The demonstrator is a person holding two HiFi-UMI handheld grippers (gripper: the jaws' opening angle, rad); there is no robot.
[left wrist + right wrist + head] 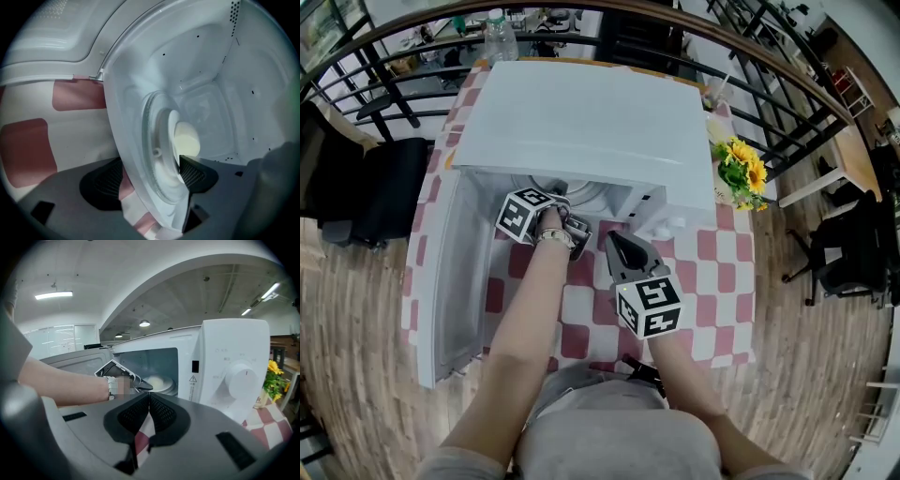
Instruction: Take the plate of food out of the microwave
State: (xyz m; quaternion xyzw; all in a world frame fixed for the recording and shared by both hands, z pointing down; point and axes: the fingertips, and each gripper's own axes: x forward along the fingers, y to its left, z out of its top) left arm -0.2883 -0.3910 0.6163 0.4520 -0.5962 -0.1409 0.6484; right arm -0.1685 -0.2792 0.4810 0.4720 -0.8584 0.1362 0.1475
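- Plate of food (173, 154) is sitting on the glass turntable (152, 140) inside the white microwave (581, 122), with a pale, rounded lump on it.
- Microwave door (441, 281) is hanging open on my left, and the oven is standing on a tabletop (712, 281) under a pink-and-white checked cloth.
- I am reaching my left claw (147, 180) into the cavity with its jaws released and spread wide. One pad is lying just beside the plate's rim and the other is outside, over the cloth. The oven's front lip is running between them, and I cannot tell whether the inner pad is touching the plate.
- I am holding my right claw (149, 399) in front of the oven, clenched on nothing, with the cloth showing beneath it.
- Sunflowers (742, 169) are standing beside the oven on my right.
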